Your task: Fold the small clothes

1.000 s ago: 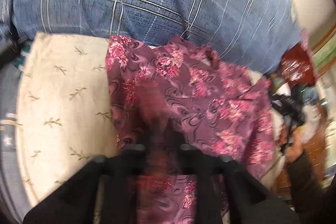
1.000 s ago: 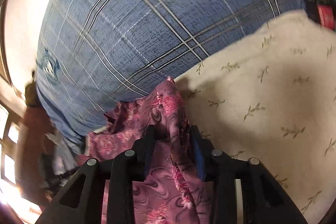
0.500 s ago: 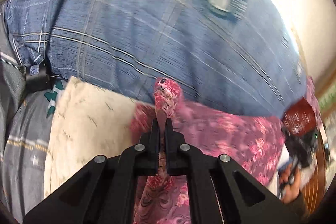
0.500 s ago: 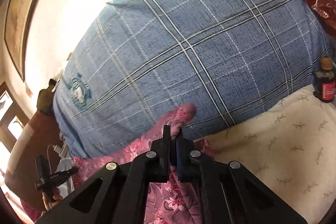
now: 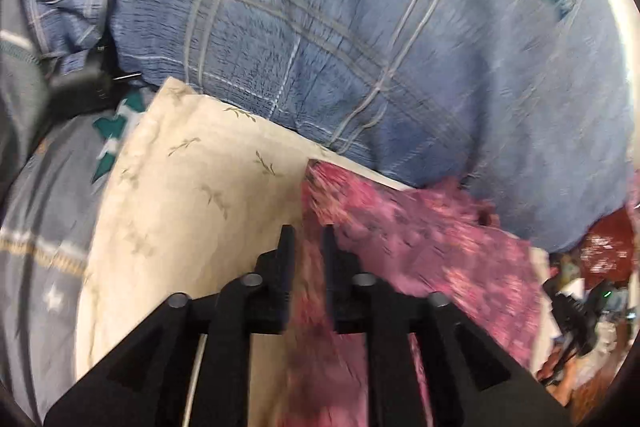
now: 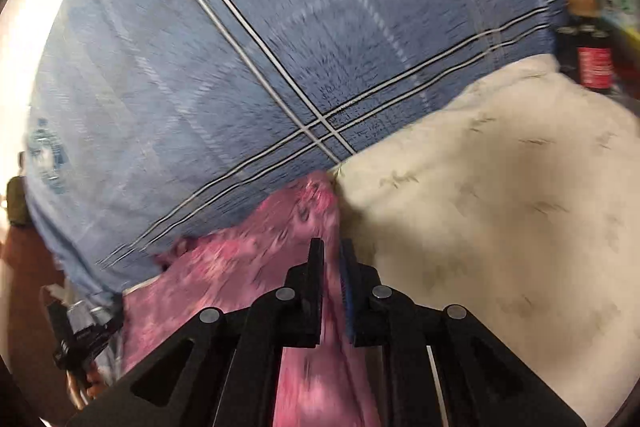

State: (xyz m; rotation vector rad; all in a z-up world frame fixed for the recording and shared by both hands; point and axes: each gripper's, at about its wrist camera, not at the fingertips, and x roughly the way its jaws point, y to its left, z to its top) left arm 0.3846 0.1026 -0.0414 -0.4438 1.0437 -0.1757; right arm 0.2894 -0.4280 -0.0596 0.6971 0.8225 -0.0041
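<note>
Left wrist view: left tongs (image 5: pixel 307 233) opening, narrow gap, pink floral garment (image 5: pixel 420 239) running between fingers, pads apparently clear of cloth. Garment spread on cream leaf-print cloth (image 5: pixel 192 195), against blue plaid cover (image 5: pixel 360 47).

Right wrist view: right tongs (image 6: pixel 330 247) opening, slimmer gap, garment fold (image 6: pixel 240 267) between fingers; grip on it unclear through blur. Dark bottle (image 6: pixel 592 55) far right.

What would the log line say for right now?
left gripper: opening, pink floral garment between jaws | right gripper: opening, same garment | surface: cream sheet
</note>
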